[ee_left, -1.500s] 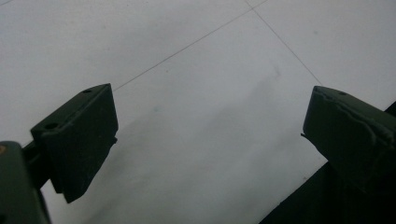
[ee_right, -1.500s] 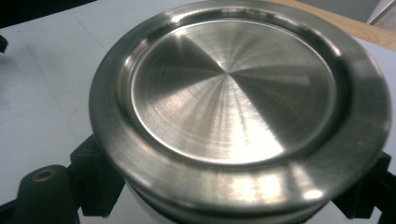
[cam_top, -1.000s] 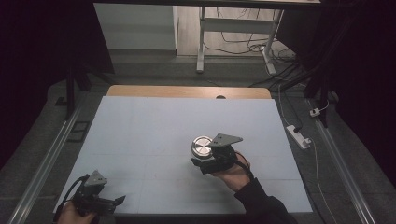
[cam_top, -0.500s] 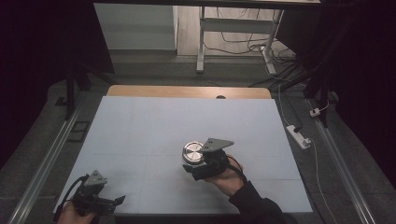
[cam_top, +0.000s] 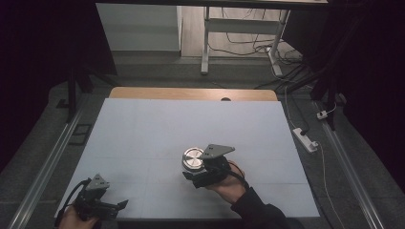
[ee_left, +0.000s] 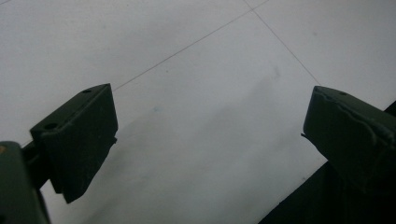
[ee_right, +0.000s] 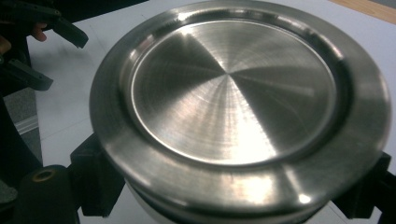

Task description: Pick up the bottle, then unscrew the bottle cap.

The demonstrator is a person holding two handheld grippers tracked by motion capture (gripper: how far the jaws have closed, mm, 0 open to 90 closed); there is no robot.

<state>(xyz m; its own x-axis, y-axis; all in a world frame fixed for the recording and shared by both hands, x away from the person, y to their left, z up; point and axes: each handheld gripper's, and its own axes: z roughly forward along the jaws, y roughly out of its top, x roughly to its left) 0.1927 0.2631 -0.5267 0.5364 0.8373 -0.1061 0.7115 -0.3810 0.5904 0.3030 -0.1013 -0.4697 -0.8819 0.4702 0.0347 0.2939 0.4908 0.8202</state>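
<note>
Since a second ago your right tongs (cam_top: 197,174) have slid leftward and nearer to you across the counter (cam_top: 143,133), carrying the round steel lid (cam_top: 193,159) along; your left tongs (cam_top: 117,206) have kept their place at the near left corner.

The right gripper view, close up, gives you what the high view cannot: the steel lid (ee_right: 238,107) has a brushed, shallow-dished face with a broad raised rim, and a black jaw sits against its underside at either side, so these tongs are pinching the lid by its lower part. Beyond its left edge, farther off, you can see your left tongs (ee_right: 51,51) standing spread. The left gripper view confirms that: its two jaws are wide apart with nothing but bare white counter (ee_left: 201,93) between them, touching nothing.

From the high view, the lid sits just ahead of your right hand (cam_top: 224,183), and well to the right of the left tongs.
</note>
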